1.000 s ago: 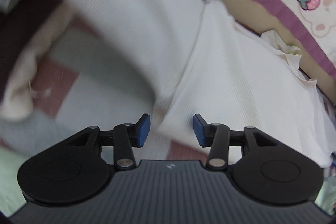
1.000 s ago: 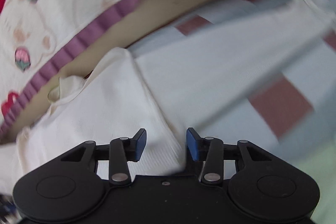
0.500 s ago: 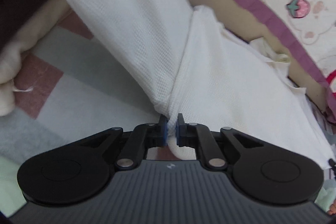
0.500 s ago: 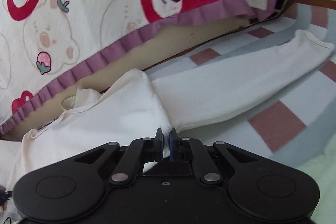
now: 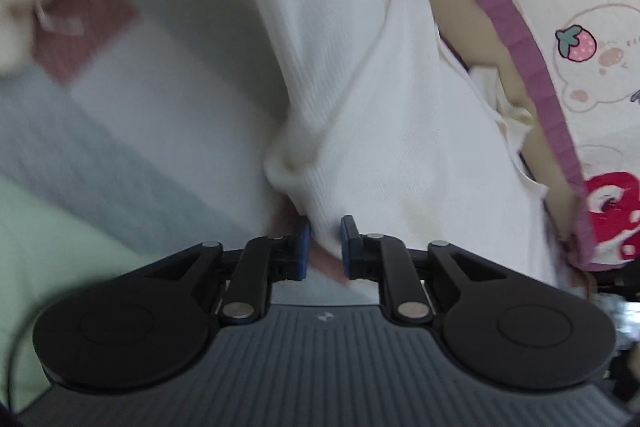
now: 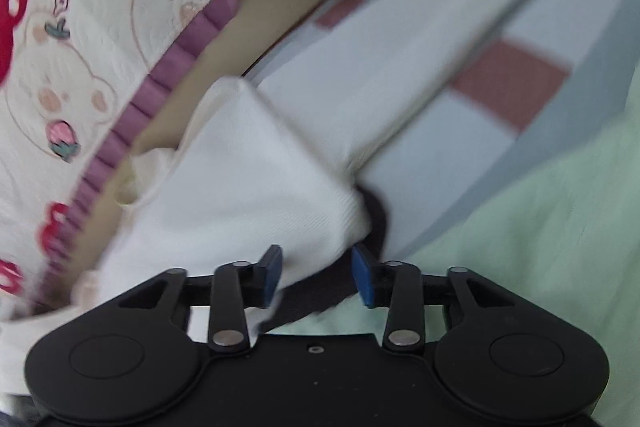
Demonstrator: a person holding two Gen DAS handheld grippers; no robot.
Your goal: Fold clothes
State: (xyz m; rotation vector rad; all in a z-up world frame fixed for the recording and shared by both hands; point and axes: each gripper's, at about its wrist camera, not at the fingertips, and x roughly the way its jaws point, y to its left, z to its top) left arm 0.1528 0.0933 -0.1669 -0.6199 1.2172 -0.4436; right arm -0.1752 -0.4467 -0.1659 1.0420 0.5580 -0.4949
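Ribbed white knit garment (image 5: 400,131) bunches between both grippers' opening jaws.

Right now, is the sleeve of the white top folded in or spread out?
Spread out: in the right wrist view the sleeve runs straight away from the white top across the checked mat, not laid over it.

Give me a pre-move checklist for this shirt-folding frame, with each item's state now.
1. Left tongs free of the white shirt: cannot tell; jaws have just been opening, cloth sits between them.
2. Right tongs released: ok; jaws have just been opening, pads apart beside the shirt corner.
3. Shirt body lying flat: not ok; bunched at the armpit.
4. Sleeve spread on the checked blanket: ok.
5. Bear quilt off the shirt: ok.
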